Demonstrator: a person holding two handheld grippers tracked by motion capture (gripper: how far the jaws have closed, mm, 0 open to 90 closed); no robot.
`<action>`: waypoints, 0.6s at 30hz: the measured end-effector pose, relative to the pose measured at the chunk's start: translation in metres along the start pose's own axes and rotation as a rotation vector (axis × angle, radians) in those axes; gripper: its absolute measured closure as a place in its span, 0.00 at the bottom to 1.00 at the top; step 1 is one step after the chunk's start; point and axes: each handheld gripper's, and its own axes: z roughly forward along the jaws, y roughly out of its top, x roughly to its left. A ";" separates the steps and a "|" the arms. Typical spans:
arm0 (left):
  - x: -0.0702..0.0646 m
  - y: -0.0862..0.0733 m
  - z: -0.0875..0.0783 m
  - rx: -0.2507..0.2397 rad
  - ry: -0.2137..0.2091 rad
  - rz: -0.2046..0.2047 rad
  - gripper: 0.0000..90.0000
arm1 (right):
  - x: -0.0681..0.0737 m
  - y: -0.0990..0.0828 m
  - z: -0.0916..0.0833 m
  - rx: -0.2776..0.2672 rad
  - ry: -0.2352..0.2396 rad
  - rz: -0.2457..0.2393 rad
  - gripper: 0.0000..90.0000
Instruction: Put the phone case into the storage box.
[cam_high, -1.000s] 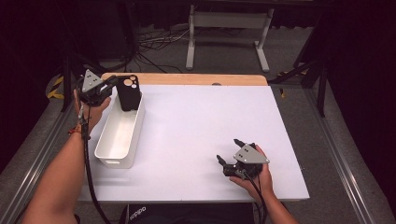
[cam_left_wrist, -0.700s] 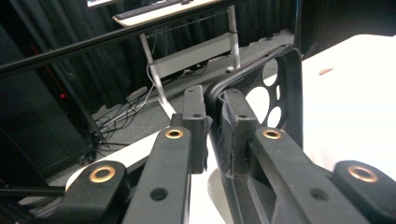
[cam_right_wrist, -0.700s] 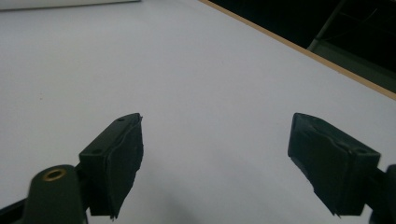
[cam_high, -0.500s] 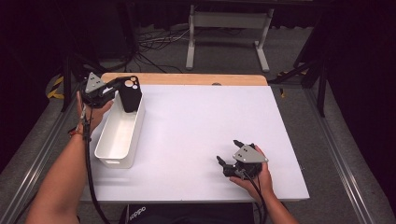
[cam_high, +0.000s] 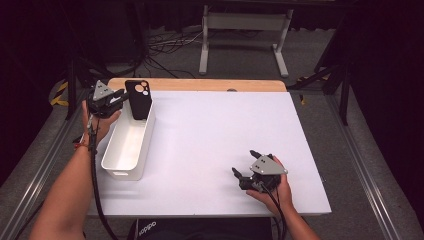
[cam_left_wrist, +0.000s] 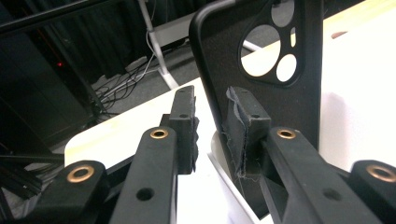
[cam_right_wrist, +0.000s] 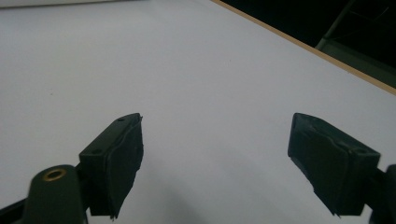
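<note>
Saw a white table (cam_high: 210, 130) under both sets of jaws. Saw a white bin (cam_high: 127, 147) just below the left jaws. Found a black phone case (cam_high: 138, 99) standing up at the bin's far end, its edge in the gap between the left jaws. Lost its bottom behind one pad and its top off the left gripper view. Had just been opening the left gripper (cam_high: 120, 95): narrow gap, one pad plainly off the case; could not tell if the other pad touched. Held the right gripper (cam_high: 243, 162) wide, with bare table between the jaws.
</note>
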 end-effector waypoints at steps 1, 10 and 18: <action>0.000 0.000 0.000 0.006 -0.003 0.001 0.80 | 0.000 0.001 0.000 0.000 -0.006 -0.013 0.21; -0.002 0.003 -0.008 -0.001 0.013 0.022 0.80 | -0.005 0.002 -0.006 -0.025 -0.033 -0.010 0.21; -0.007 0.010 -0.025 -0.024 0.023 0.023 0.78 | -0.007 0.004 -0.009 -0.045 -0.023 -0.013 0.21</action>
